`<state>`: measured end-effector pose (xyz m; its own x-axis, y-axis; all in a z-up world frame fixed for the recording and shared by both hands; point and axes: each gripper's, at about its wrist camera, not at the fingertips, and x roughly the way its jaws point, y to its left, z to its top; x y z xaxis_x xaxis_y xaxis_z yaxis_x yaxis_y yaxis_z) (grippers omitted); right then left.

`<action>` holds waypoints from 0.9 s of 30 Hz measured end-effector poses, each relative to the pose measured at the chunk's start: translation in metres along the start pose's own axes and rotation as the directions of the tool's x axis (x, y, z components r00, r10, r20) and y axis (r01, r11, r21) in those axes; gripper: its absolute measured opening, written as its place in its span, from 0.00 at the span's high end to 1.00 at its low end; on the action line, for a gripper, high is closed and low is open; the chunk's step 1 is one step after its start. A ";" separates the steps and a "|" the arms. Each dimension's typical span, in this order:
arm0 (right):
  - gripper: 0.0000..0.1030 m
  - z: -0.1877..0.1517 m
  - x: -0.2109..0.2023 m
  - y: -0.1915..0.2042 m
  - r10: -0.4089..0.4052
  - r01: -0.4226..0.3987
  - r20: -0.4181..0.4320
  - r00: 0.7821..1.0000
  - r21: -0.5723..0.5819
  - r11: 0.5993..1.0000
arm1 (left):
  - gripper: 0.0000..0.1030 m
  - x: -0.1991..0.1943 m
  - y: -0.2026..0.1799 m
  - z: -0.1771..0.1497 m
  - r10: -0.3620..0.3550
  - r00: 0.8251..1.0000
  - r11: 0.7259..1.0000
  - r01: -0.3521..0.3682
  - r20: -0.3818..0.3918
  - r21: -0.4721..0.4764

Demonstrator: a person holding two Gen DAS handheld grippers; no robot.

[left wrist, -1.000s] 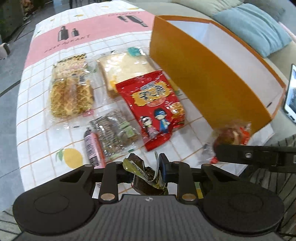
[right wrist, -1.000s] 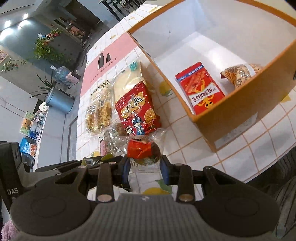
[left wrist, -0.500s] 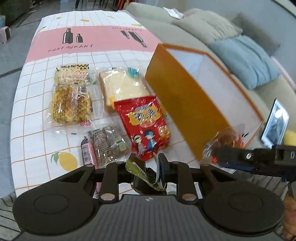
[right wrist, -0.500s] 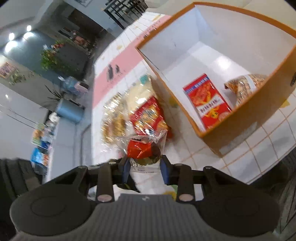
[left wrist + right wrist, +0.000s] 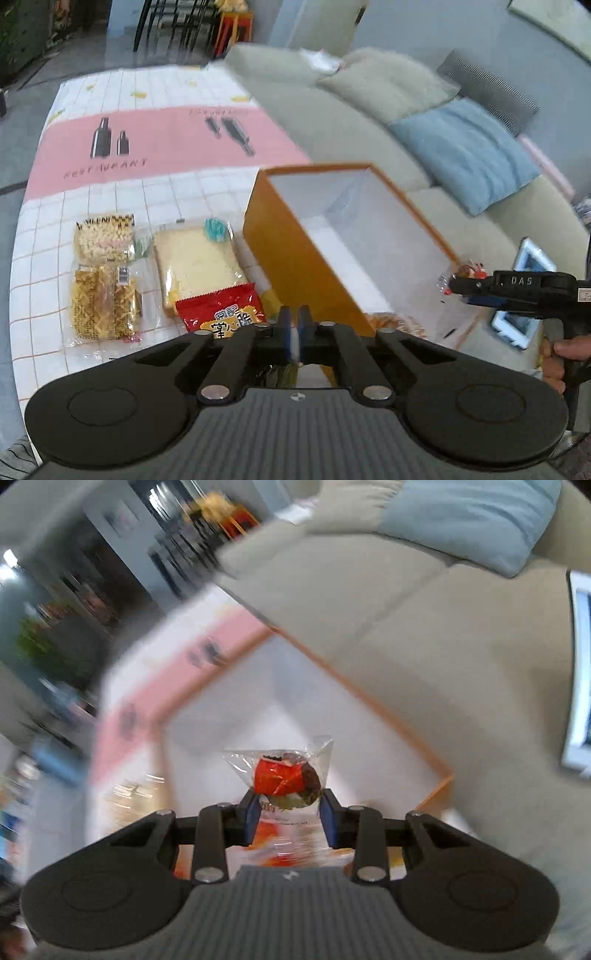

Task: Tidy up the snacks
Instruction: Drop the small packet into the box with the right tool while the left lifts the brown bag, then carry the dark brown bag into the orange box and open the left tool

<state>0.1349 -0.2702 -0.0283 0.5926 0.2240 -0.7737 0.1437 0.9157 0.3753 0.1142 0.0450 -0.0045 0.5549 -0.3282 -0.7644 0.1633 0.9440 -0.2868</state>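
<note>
Carrying a clear snack bag (image 5: 286,775) clamped in the right gripper (image 5: 288,818) above the orange box (image 5: 291,254); left gripper (image 5: 294,325) pinched closed, contents unclear. 4 packs remain beside box.

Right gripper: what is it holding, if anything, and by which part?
The right gripper holds a clear snack packet with red contents, pinched by its lower end, the rest sticking out ahead over the orange box.

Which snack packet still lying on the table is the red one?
The red packet with yellow lettering, lying nearest the camera beside the orange box. The other packets on the table are clear wrappers showing pale bread and yellow waffles.
</note>
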 end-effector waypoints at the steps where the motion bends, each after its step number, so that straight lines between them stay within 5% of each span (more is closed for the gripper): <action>1: 0.68 0.003 0.008 0.000 -0.044 0.044 -0.020 0.999 -0.031 0.999 | 1.00 0.007 0.000 0.001 0.007 1.000 1.000 -0.007 -0.005 0.003; 8: 0.68 0.012 0.038 0.001 -0.204 0.193 -0.054 0.977 -0.173 0.966 | 0.99 0.023 0.005 -0.001 0.016 0.999 1.000 -0.015 -0.044 0.015; 10: 0.68 0.009 0.039 -0.001 -0.222 0.206 -0.065 0.973 -0.190 0.960 | 0.87 0.018 0.001 -0.008 0.025 0.997 0.996 -0.019 -0.071 0.082; 12: 0.67 0.008 0.041 -0.002 -0.220 0.203 -0.065 0.973 -0.207 0.957 | 0.64 0.012 -0.004 -0.021 0.049 0.995 0.982 -0.031 -0.091 0.188; 17: 0.56 0.004 0.038 -0.001 -0.281 0.274 -0.013 0.960 -0.195 0.942 | 0.46 0.012 -0.022 -0.059 0.169 0.978 0.869 -0.092 -0.118 0.486; 20: 0.33 0.000 0.035 0.001 -0.247 0.241 -0.011 0.969 -0.181 0.953 | 0.36 0.026 -0.027 -0.080 0.217 0.959 0.810 -0.075 -0.180 0.581; 24: 0.18 -0.005 0.033 0.008 -0.228 0.229 0.023 0.973 -0.178 0.957 | 0.33 0.051 -0.024 -0.094 0.246 0.937 0.826 -0.069 -0.247 0.559; 27: 0.18 -0.010 0.030 0.010 -0.207 0.215 0.062 0.976 -0.159 0.964 | 0.33 0.063 -0.022 -0.096 0.286 0.932 0.834 -0.128 -0.223 0.536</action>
<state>0.1458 -0.2511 -0.0526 0.5983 0.0082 -0.8012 0.1395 0.9836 0.1143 0.0670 0.0001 -0.1014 0.3817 -0.0432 -0.9233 0.5029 0.8478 0.1683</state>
